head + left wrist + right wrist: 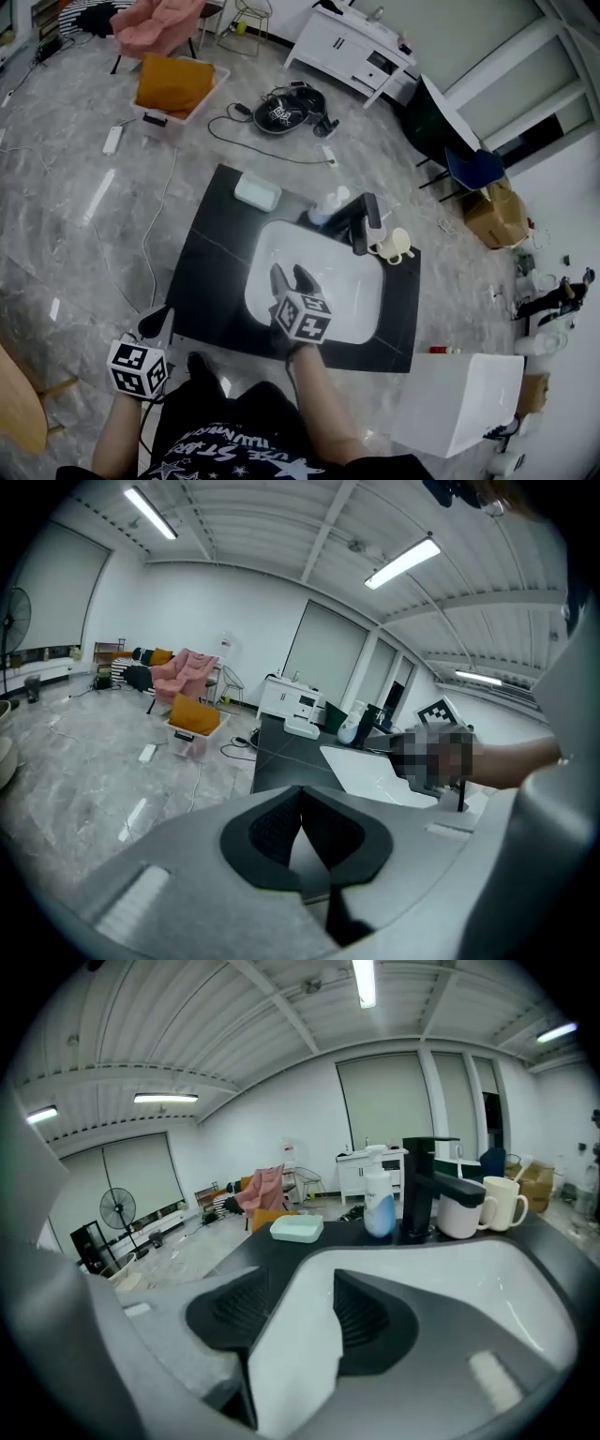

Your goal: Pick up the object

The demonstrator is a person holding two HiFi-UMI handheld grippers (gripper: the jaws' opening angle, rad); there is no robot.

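Left gripper [300,799] is low at the person's side, off the counter's [216,281] near corner. Its fingers are together at the tips with nothing between them. It is idle, so leave it out of this step.

Right gripper [302,1279] hangs over the white sink [450,1279], fingers apart and empty, with only the bare basin showing between them. It points toward the back edge.

The task doesn't say which object. Candidates all stand on the counter behind the sink, none touched yet:
- A bottle [378,1204] just left of the black faucet [422,1190].
- A white mug [506,1202] on the faucet's right.
- A pale green box [296,1229] further left, standing on its own.

Step in hand, as I judge it, is the reach, which is early with no grasp yet.

To do it well:
- Keep the fingers wide and lift clear of the sink's far rim.
- Line one finger up on each side of the target before closing.
- The bottle sits tight against the faucet, so come in from its free left side to avoid knocking the spout.
- Take the mug across its body, not by the handle.
- The box is low and wide, so it likely needs a top-down pinch across its short side.
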